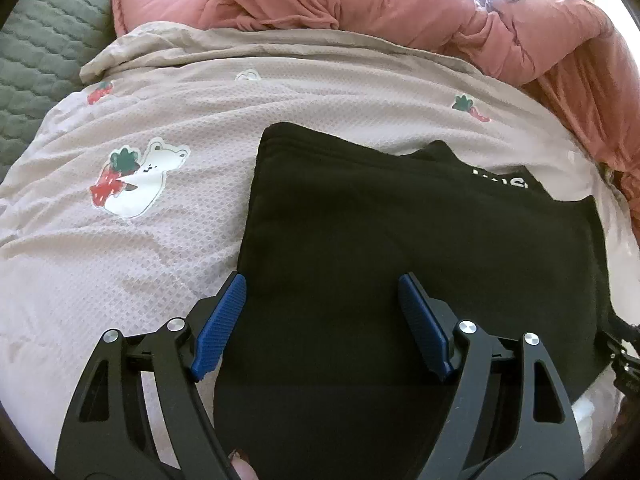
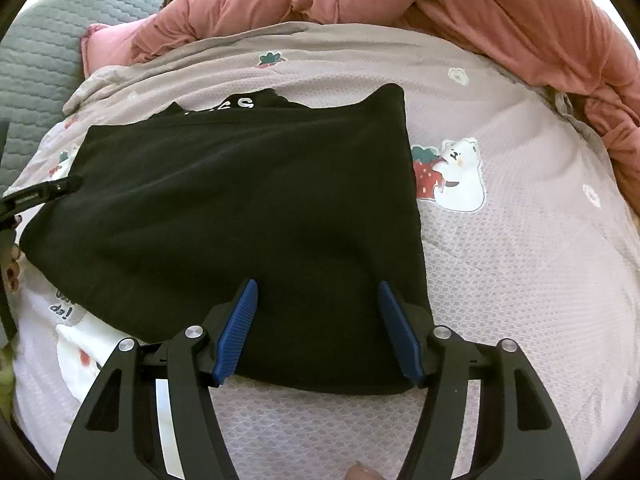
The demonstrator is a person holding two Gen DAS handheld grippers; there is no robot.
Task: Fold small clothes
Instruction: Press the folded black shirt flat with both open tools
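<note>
Both the left gripper and right gripper, fingers apart and empty, hover low in each frame over the folded black garment lying mid-frame on the pink blanket, seemingly poised for another fold.

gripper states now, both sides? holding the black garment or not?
Left gripper: open, nothing held, above the black garment.
Right gripper: open, nothing held, above the same garment.

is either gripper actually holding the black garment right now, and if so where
Nothing is held. The left gripper and the right gripper both stand open over the near edge of the folded black garment, pads apart and not pinching the cloth.
</note>
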